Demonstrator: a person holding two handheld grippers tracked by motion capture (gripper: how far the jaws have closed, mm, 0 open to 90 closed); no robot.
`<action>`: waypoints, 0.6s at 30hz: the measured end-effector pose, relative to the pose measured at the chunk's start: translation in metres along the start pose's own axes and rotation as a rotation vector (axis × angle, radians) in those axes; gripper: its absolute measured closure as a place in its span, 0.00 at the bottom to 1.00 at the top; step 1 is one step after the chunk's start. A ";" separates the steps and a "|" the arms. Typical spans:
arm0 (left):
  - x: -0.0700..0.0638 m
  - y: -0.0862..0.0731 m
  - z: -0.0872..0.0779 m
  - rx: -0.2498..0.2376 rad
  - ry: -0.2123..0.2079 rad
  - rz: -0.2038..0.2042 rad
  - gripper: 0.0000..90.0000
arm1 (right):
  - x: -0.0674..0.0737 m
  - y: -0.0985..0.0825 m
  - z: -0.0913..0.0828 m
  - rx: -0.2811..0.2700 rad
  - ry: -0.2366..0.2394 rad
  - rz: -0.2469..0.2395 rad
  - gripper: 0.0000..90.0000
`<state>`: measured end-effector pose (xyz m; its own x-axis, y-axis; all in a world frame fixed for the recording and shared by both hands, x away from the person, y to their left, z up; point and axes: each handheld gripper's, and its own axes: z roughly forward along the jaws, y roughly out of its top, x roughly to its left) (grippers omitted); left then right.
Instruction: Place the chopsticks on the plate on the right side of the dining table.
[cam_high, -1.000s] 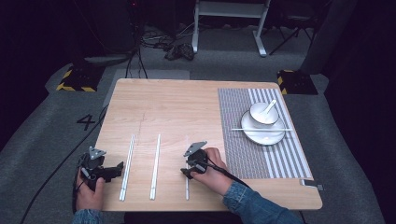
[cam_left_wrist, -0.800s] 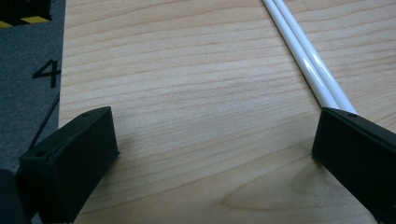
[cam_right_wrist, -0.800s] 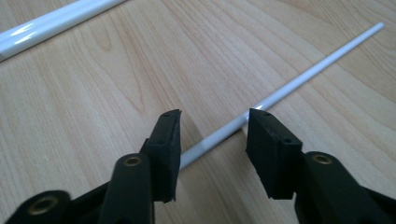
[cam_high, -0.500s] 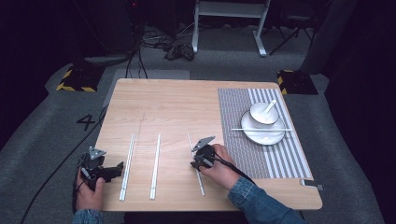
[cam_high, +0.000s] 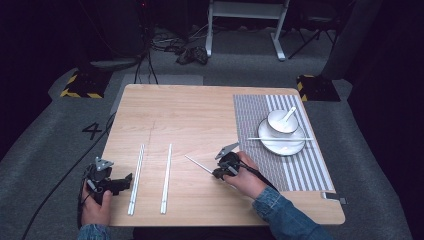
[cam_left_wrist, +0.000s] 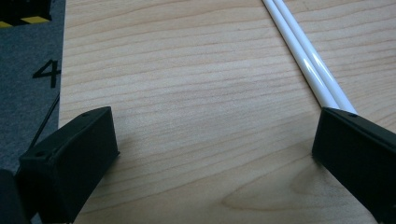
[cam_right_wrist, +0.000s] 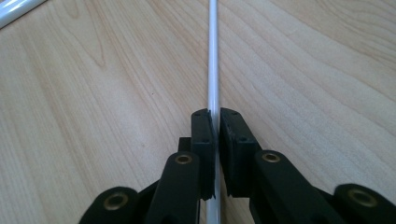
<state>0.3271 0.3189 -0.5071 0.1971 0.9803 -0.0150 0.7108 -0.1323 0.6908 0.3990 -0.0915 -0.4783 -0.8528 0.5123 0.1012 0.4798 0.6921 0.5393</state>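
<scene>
Right gripper view: a white chopstick (cam_right_wrist: 213, 56) is pinched between the right gripper's (cam_right_wrist: 215, 122) fingers, seemingly for carrying; the left gripper (cam_left_wrist: 212, 154), fingers spread, is rested on the bench (cam_high: 200, 115) beside a pair (cam_left_wrist: 306, 60).

Left gripper (cam_high: 121, 181) gapes wide; right gripper (cam_high: 218, 173) is clamped tight.

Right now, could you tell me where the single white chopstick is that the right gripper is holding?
In the high view, the single chopstick is clamped in the right gripper, slanting over the wooden table between the chopstick pair and the striped placemat.
</scene>
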 end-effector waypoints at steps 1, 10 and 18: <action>0.000 0.000 0.000 0.000 0.000 0.000 0.00 | -0.002 0.000 -0.001 0.003 0.013 0.000 0.94; 0.000 0.000 0.000 0.000 0.000 0.000 0.00 | -0.001 -0.005 -0.005 0.019 0.009 -0.028 0.92; 0.000 0.000 0.000 0.000 0.000 -0.001 0.00 | 0.002 -0.011 -0.012 0.052 -0.021 -0.030 0.87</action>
<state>0.3271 0.3189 -0.5072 0.1967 0.9804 -0.0153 0.7107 -0.1318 0.6911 0.3893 -0.1039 -0.4744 -0.8628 0.5011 0.0672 0.4643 0.7327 0.4977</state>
